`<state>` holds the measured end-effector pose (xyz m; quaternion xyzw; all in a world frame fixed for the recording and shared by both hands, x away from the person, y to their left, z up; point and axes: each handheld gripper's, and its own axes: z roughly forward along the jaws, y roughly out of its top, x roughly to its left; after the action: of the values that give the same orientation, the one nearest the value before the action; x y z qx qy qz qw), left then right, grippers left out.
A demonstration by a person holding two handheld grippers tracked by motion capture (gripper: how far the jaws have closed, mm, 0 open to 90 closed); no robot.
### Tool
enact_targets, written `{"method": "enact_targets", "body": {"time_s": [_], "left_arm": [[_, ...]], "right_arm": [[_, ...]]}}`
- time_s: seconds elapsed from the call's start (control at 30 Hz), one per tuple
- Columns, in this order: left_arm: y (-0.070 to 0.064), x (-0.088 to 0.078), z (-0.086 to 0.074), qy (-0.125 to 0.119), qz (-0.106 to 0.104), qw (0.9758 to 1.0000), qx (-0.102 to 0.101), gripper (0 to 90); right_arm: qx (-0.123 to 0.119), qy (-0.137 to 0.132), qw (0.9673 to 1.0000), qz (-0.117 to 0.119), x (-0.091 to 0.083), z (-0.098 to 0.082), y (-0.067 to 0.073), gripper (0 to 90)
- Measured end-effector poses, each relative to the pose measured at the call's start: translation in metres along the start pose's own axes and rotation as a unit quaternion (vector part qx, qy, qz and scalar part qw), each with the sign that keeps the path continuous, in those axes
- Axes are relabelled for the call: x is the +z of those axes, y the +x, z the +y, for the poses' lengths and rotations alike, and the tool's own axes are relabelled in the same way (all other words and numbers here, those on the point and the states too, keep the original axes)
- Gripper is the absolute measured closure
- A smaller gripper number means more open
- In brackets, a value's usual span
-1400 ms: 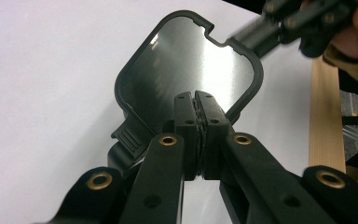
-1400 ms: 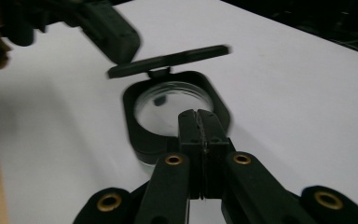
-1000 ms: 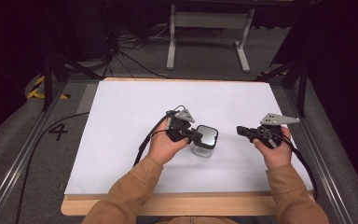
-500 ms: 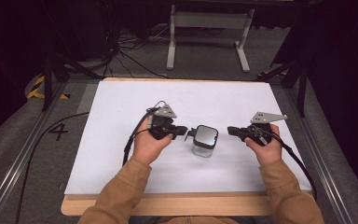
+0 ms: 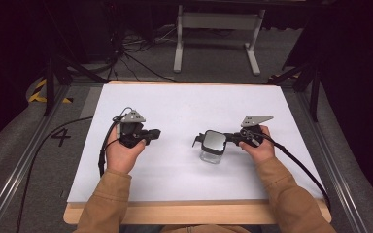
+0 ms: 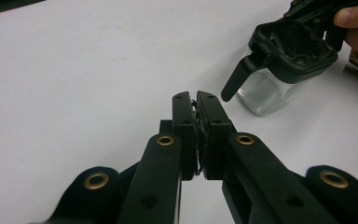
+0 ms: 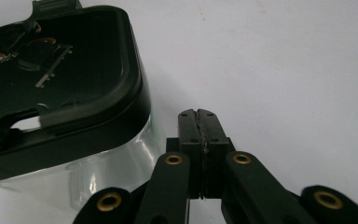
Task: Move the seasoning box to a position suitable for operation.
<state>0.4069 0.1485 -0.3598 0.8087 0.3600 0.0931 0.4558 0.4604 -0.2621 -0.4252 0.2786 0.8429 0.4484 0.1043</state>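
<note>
We found the clear black-lidded container (image 5: 212,146) just beside the right gripper (image 7: 203,126), well apart from the left gripper (image 6: 196,109), both grippers pressed closed and empty.

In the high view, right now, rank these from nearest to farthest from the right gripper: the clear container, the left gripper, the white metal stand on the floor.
1. The clear container, right beside the right gripper, at table centre.
2. The left gripper, across the table, to the left.
3. The white metal stand, beyond the table's far edge, on the floor.
</note>
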Motion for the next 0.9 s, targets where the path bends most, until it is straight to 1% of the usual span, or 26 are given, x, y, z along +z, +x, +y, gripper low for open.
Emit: {"method": "enact_targets", "body": {"time_s": [0.03, 0.07, 0.13, 0.17, 0.2, 0.23, 0.3, 0.37, 0.4, 0.5, 0.57, 0.6, 0.67, 0.7, 0.73, 0.77, 0.83, 0.87, 0.9], "left_arm": [[0.0, 0.0, 0.0, 0.0, 0.0, 1.0, 0.0, 86.8], [0.001, -0.001, -0.001, -0.001, -0.002, 1.0, 0.0, 86.7], [0.003, -0.004, -0.001, -0.002, 0.001, 1.0, 0.0, 86.7], [0.004, -0.004, -0.001, -0.009, -0.001, 1.0, -0.002, 86.7], [0.003, -0.004, -0.001, -0.008, -0.003, 1.0, -0.005, 86.7], [0.003, -0.004, -0.001, -0.01, -0.002, 0.9999, -0.006, 86.7], [0.003, -0.002, 0.0, -0.006, -0.003, 1.0, -0.002, 86.7], [0.002, 0.001, 0.001, -0.004, -0.005, 1.0, -0.008, 86.8], [0.002, 0.002, 0.001, -0.003, -0.004, 1.0, -0.006, 87.0], [0.003, 0.004, 0.004, 0.001, -0.006, 1.0, -0.003, 87.3], [0.003, 0.005, 0.006, -0.002, -0.007, 1.0, -0.001, 87.4], [0.003, 0.007, 0.007, 0.001, -0.01, 0.9999, -0.002, 87.4], [0.003, 0.01, 0.009, -0.001, -0.014, 0.9999, -0.001, 87.3], [0.003, 0.011, 0.01, 0.004, -0.013, 0.9999, 0.002, 87.4], [0.003, 0.013, 0.011, 0.0, -0.017, 0.9999, 0.002, 87.4], [0.002, 0.014, 0.012, 0.0, -0.016, 0.9999, 0.0, 87.3], [0.002, 0.017, 0.014, 0.001, -0.021, 0.9998, 0.004, 87.4], [0.003, 0.018, 0.016, 0.002, -0.022, 0.9997, 0.01, 87.4], [0.002, 0.02, 0.017, 0.001, -0.024, 0.9997, 0.008, 87.3]], "right_arm": [[0.0, 0.0, 1.0, 0.0, 0.0, 0.0, 0.0, 90.0], [0.0, -0.002, 0.9999, 0.01, 0.003, -0.001, -0.002, 90.0], [0.0, -0.002, 0.9999, 0.015, 0.004, -0.001, -0.002, 90.0], [0.0, -0.002, 0.9998, 0.019, 0.005, -0.001, -0.002, 90.0], [-0.001, -0.001, 0.9997, 0.023, 0.005, -0.001, -0.001, 90.0], [-0.002, 0.001, 0.9998, 0.021, 0.005, -0.001, -0.001, 90.0], [-0.003, 0.002, 0.9998, 0.021, 0.004, -0.002, -0.001, 90.0], [-0.01, 0.005, 0.9998, 0.017, 0.004, -0.002, 0.0, 90.0], [-0.011, 0.006, 0.9998, 0.016, 0.003, -0.002, 0.001, 90.0], [-0.014, 0.011, 0.9997, 0.019, 0.001, -0.004, 0.003, 90.0], [-0.018, 0.017, 0.9995, 0.018, 0.0, -0.004, 0.006, 90.0], [-0.019, 0.018, 0.9995, 0.018, 0.0, -0.005, 0.007, 90.0], [-0.021, 0.023, 0.9993, 0.02, -0.002, -0.005, 0.01, 90.0], [-0.023, 0.025, 0.9992, 0.022, -0.003, -0.006, 0.012, 90.0], [-0.023, 0.024, 0.9992, 0.024, -0.004, -0.007, 0.014, 90.0], [-0.021, 0.025, 0.9991, 0.026, -0.005, -0.009, 0.016, 90.0], [-0.023, 0.027, 0.9991, 0.025, -0.007, -0.01, 0.019, 90.0], [-0.023, 0.029, 0.999, 0.025, -0.008, -0.011, 0.021, 90.0], [-0.026, 0.029, 0.999, 0.024, -0.008, -0.011, 0.023, 90.0]]}}
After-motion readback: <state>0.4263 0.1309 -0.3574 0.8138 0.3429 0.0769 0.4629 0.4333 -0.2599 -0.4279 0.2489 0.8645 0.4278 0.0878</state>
